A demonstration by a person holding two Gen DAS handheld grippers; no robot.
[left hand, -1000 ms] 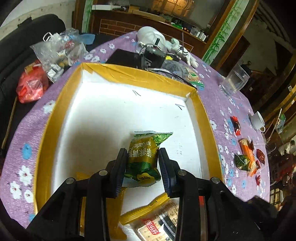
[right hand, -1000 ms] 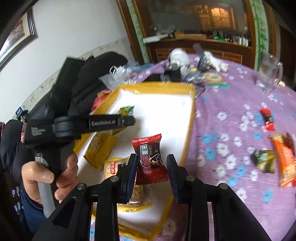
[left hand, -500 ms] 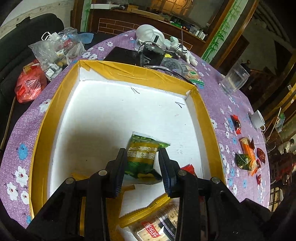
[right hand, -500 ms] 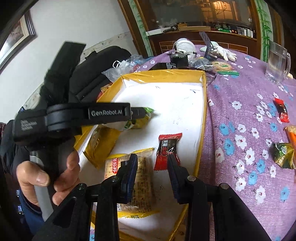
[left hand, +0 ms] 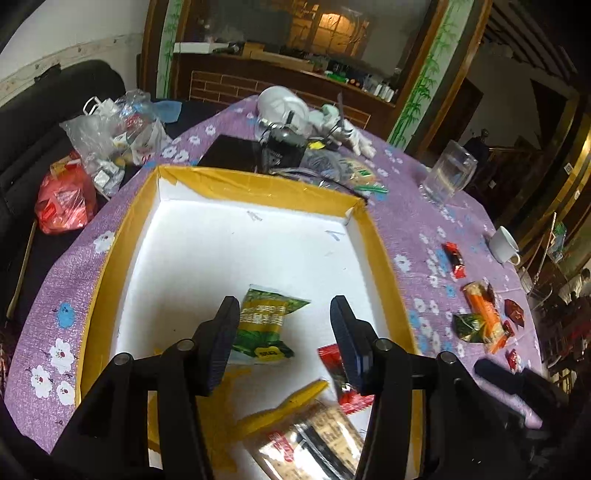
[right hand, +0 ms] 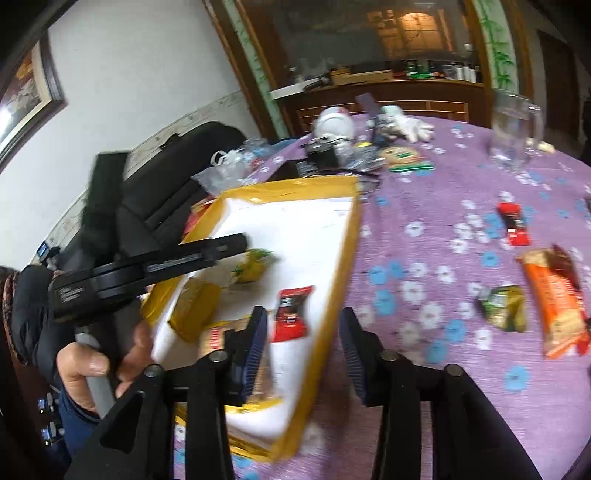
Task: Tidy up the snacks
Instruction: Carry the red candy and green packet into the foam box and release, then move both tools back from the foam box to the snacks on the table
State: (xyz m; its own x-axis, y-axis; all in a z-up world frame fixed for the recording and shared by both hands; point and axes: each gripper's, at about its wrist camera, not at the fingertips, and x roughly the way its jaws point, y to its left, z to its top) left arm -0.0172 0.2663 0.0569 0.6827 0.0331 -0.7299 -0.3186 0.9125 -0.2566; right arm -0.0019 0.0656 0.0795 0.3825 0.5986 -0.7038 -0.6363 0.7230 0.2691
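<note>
A white wall [right hand: 155, 74] has a framed picture [right hand: 26, 85] on it. A black sofa [left hand: 44, 110] sits by the round worktop [left hand: 436, 229]. Behind is a dark wooden cabinet [left hand: 280, 81], maybe with a lit window [left hand: 332, 29] above.

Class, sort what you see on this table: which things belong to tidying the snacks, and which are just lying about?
Part of the job:
- box
- green packet
- red packet
- cracker pack
- loose snacks

Lying about:
- glass mug
- white cup
- plastic bags
- white glove
</note>
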